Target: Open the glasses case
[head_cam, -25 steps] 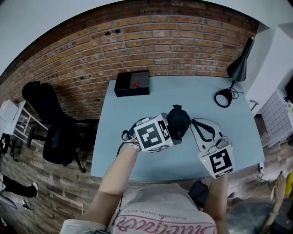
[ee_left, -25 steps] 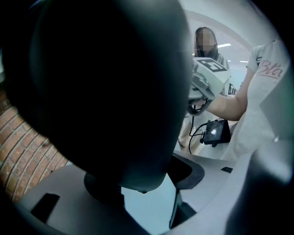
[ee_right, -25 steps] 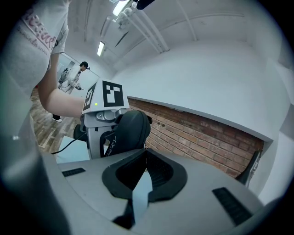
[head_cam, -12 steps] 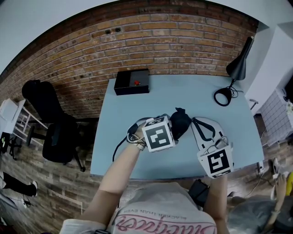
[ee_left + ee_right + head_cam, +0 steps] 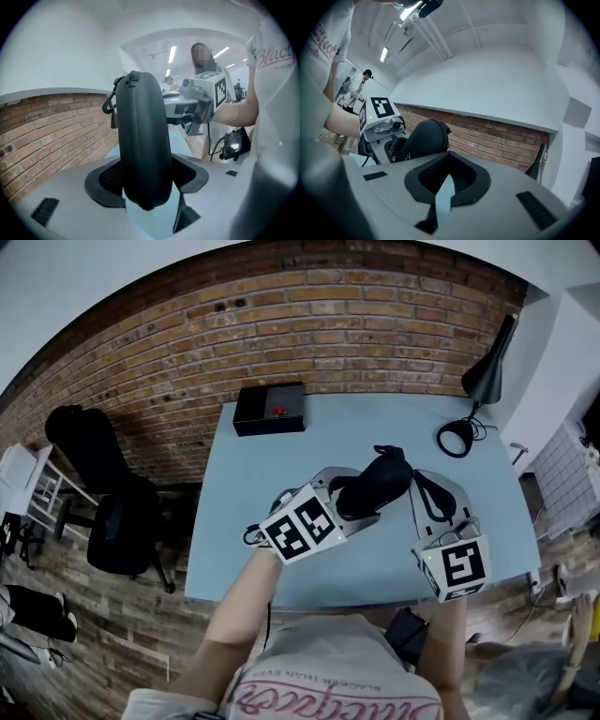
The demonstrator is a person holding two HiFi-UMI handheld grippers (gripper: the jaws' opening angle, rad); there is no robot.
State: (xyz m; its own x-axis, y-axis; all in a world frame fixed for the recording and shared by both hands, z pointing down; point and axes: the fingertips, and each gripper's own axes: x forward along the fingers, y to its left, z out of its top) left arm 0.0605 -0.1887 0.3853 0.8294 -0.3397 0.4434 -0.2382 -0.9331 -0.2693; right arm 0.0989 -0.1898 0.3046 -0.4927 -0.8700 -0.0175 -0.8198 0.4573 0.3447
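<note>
White T-shirt (image 5: 319, 681), pink script print; left gripper (image 5: 362, 496) and right gripper (image 5: 427, 491) grey, each bearing a white cube (image 5: 300, 527) with black square markers.

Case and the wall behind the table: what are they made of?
Case: looks like a black moulded shell, matte with a soft sheen and a smooth rounded edge; fabric-covered or plastic, can't tell. Wall: red-brown brick, rough, with pale mortar lines.

Glasses case (image 5: 377, 482) in left gripper (image 5: 354, 502), seemingly above table (image 5: 253, 474), before box (image 5: 271, 410).
</note>
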